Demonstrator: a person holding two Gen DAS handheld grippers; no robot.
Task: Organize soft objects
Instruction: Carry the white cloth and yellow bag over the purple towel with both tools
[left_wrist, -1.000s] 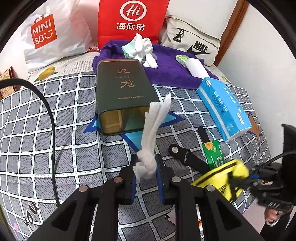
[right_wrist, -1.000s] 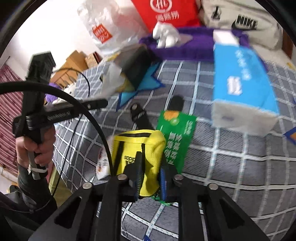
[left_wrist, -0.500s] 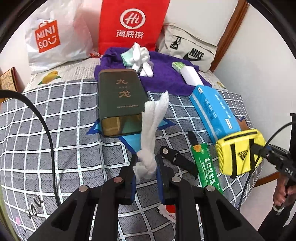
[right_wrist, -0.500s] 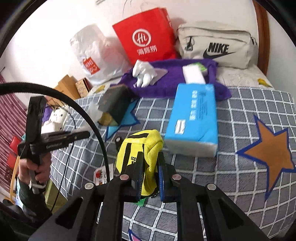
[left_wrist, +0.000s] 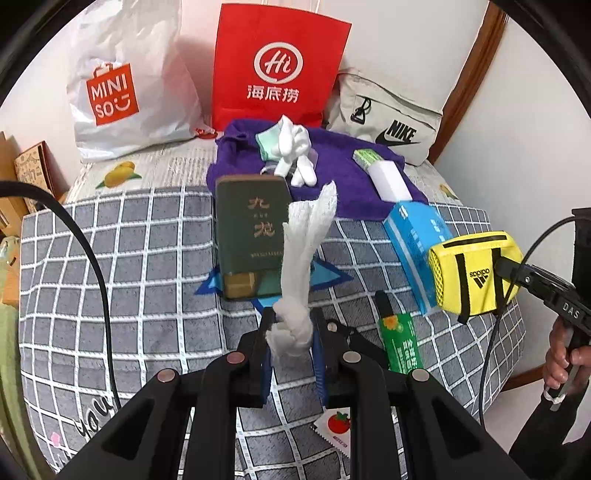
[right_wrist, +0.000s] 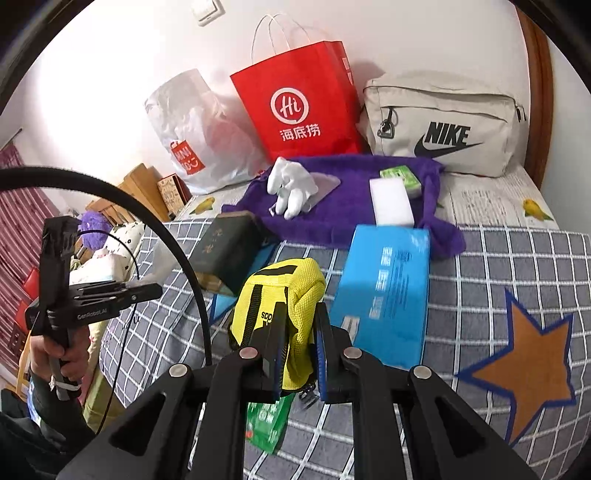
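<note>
My left gripper (left_wrist: 291, 341) has its jaws clamped on the knotted white cloth (left_wrist: 299, 266), held above the bed (left_wrist: 110, 258). My right gripper (right_wrist: 299, 347) pinches the yellow pouch (right_wrist: 280, 291), probably bound for the purple towel (right_wrist: 332, 218) at twelve o'clock.

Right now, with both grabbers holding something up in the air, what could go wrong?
1. The left gripper pinches the knotted white cloth only at its knot; the loose tail could brush the dark green tin when it comes down.
2. The right gripper holds the yellow Adidas pouch by one end, so it may slip out.
3. The purple towel already carries white gloves and a white sponge, so landing room looks tight.
</note>
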